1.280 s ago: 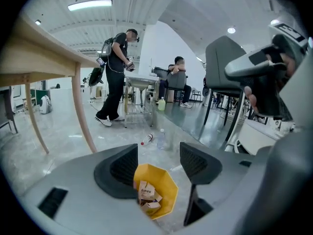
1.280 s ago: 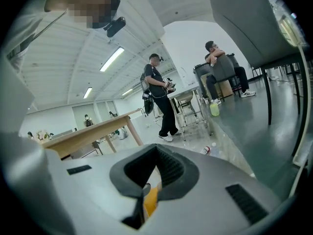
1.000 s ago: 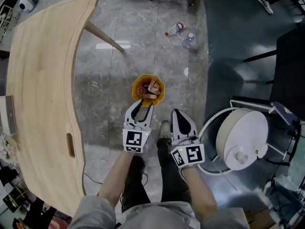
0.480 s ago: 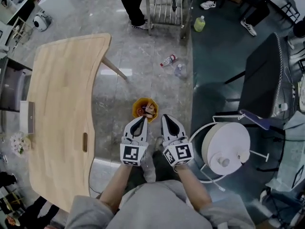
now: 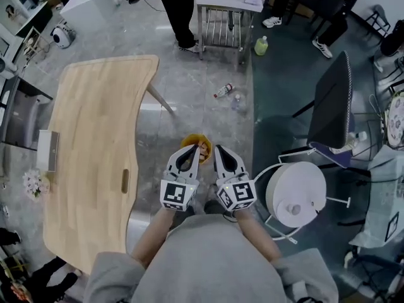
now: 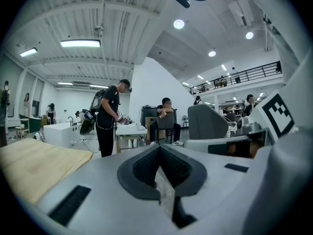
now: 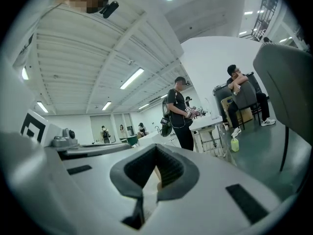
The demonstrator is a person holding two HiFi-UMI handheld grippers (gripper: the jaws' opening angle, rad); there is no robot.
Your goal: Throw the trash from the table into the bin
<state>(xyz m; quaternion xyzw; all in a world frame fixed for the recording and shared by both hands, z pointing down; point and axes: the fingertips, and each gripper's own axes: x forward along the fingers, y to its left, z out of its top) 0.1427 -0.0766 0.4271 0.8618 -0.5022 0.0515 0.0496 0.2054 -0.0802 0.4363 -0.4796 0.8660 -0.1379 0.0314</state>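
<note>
In the head view the orange bin (image 5: 200,142) stands on the grey floor, holding trash and mostly hidden behind my two grippers. My left gripper (image 5: 190,148) and right gripper (image 5: 219,148) hang side by side above it, both pointing away from me. The left gripper view shows the left gripper (image 6: 159,150) with its pads pressed together and nothing between them. In the right gripper view the right gripper (image 7: 156,149) is likewise shut and empty. The wooden table (image 5: 95,137) lies to the left.
A pale box (image 5: 47,150) and flowers (image 5: 35,183) sit at the table's left edge. Two bottles (image 5: 222,91) lie on the floor beyond the bin. A white round fan (image 5: 293,191) stands to the right, a metal rack (image 5: 221,17) and people farther off.
Both grippers have risen from just over the bin toward the camera. The left jaws, open over the bin a second ago, are now shut. The head view takes in more of the room.
</note>
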